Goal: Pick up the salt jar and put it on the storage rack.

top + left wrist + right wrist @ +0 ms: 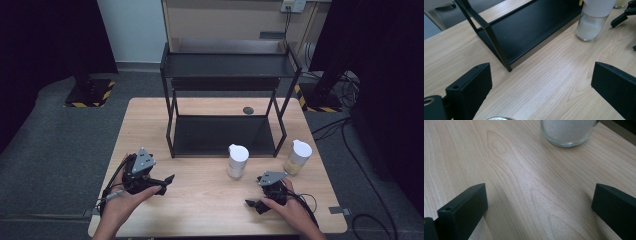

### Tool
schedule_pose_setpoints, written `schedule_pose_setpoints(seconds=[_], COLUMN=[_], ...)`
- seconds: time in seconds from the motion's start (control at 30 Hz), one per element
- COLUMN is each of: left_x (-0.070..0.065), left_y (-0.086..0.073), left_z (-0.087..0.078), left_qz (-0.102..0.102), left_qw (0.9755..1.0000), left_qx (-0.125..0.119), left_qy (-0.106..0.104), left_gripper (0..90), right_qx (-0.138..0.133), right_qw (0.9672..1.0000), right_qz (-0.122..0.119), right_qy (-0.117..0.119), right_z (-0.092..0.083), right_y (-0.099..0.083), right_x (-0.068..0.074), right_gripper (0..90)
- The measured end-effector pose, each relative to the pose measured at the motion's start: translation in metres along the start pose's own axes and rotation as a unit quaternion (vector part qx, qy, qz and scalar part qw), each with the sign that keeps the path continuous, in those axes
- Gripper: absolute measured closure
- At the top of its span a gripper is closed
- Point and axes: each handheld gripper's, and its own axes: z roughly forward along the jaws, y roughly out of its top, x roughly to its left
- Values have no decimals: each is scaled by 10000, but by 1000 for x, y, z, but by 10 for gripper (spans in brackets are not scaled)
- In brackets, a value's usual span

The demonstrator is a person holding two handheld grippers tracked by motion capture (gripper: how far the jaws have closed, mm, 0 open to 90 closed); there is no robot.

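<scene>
Two jars, white-filled (pixel 238 160) and yellow-filled (pixel 298 157), stand unshelved before rack (pixel 227 75); left gripper (pixel 167 182) and right gripper (pixel 252 204) released, nothing grasped.

A light wooden tabletop (pixel 200 200) stands on grey carpet (pixel 50 140). Behind it are a pale wall (pixel 132 30) and dark curtains (pixel 45 35) at both sides.

Pale wooden worktop (pixel 210 195) on grey carpet. Standing on it: black two-tier shelf rack (pixel 227 100) at the back, white-lidded jar of white grains (pixel 237 161) just before the rack, white-lidded jar of yellowish grains (pixel 297 157) beside the rack's right leg.
</scene>
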Motion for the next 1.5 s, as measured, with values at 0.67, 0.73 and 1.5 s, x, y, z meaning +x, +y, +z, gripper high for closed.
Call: schedule_pose_setpoints(seconds=[0.67, 0.73, 1.5], left_x=[23, 24, 27], left_y=[-25, -27, -42], left_z=[-1, -1, 10], left_qz=[-244, -259, -329], left_qw=[9990, 9989, 9973], left_qx=[342, 371, 658], left_qy=[147, 144, 68], left_gripper=[27, 30, 39], right_qx=[-1, -3, -2], right_qw=[10000, 10000, 10000], right_qz=[3, 3, 17], right_qy=[-3, -4, -15], right_z=[0, 0, -1], right_y=[0, 0, -1], right_x=[0, 0, 1], right_gripper=[9, 9, 9])
